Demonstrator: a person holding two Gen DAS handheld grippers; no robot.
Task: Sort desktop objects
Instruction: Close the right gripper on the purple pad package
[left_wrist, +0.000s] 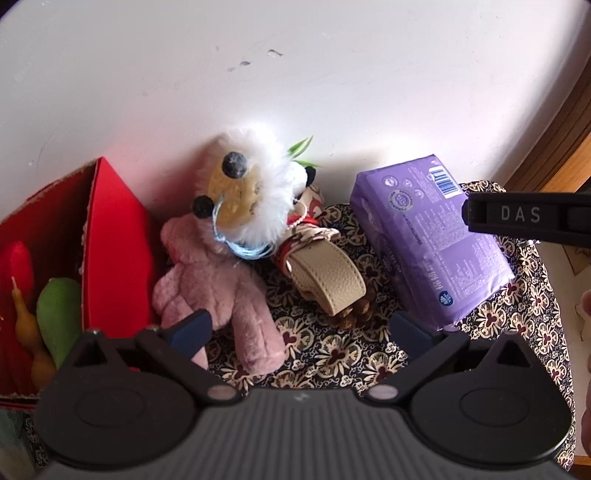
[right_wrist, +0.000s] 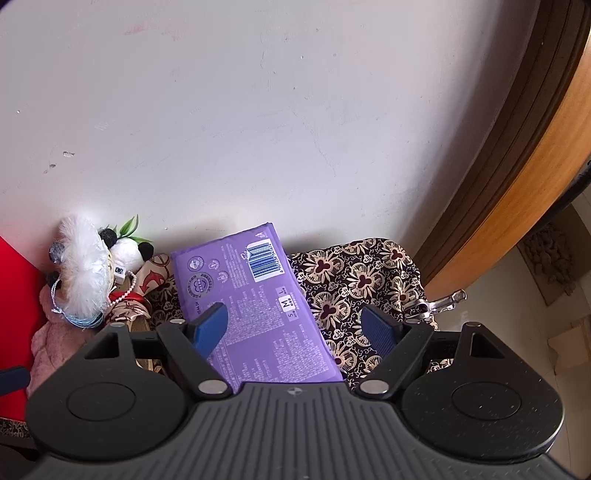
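A pink plush bear lies on the patterned cloth, with a white fluffy toy on its head and a beige strap beside it. A purple packet lies to the right. My left gripper is open above the cloth, its left fingertip over the bear's leg. My right gripper is open, its jaws straddling the purple packet from above. The right gripper's black body also shows in the left wrist view.
A red cardboard box stands at the left and holds a red, a green and a yellow object. A white wall runs behind the table. A small panda toy sits by the wall. A wooden door frame is at the right.
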